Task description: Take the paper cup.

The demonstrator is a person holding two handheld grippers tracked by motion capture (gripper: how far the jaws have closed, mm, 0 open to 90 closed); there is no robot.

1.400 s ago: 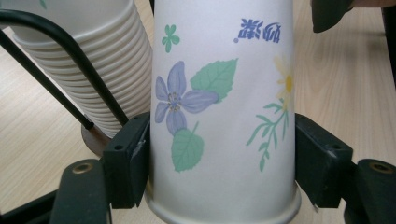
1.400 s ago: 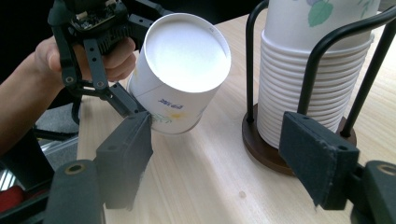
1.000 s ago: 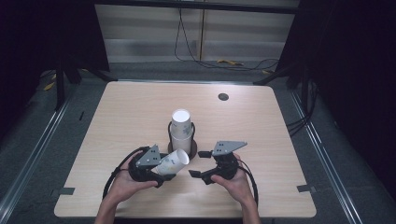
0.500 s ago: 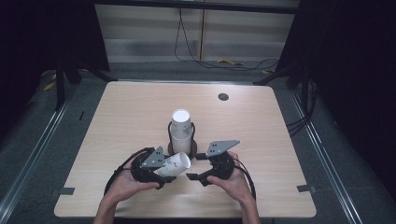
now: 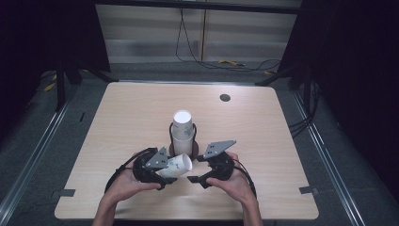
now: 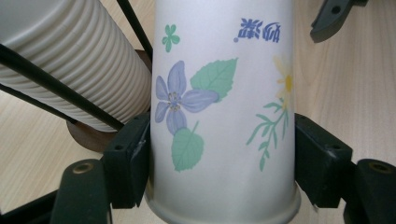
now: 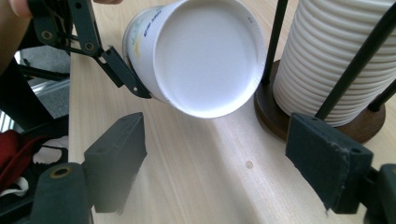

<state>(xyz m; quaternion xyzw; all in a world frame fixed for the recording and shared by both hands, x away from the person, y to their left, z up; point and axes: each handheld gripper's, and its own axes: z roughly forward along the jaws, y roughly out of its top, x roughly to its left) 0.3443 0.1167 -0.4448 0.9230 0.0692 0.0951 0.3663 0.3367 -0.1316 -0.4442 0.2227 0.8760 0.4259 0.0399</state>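
Note:
A white paper cup [image 6: 219, 93] printed with flowers and leaves lies on its side between the pads of my left gripper [image 6: 222, 154], which is shut on it near the rim. In the high view this left gripper [image 5: 164, 172] holds the cup [image 5: 179, 165] just above the table's front. The cup's flat base [image 7: 205, 56] faces my right gripper [image 7: 215, 144], whose jaws have just been opening and have nothing between them. From above, the right gripper [image 5: 195, 168] sits close to the cup's right. A stack of ribbed white cups [image 5: 182, 132] stands upside down in a wire holder just behind.
The holder's round wooden base [image 7: 280, 116] and black rods [image 7: 275, 42] stand close to the right gripper's right side. The light wooden table [image 5: 131, 113] has a small round hole [image 5: 225, 98] at the back right. Dark floor and cables lie beyond the table.
The right gripper has edged slightly left toward the cup. The left gripper and the cup stay almost where they were.

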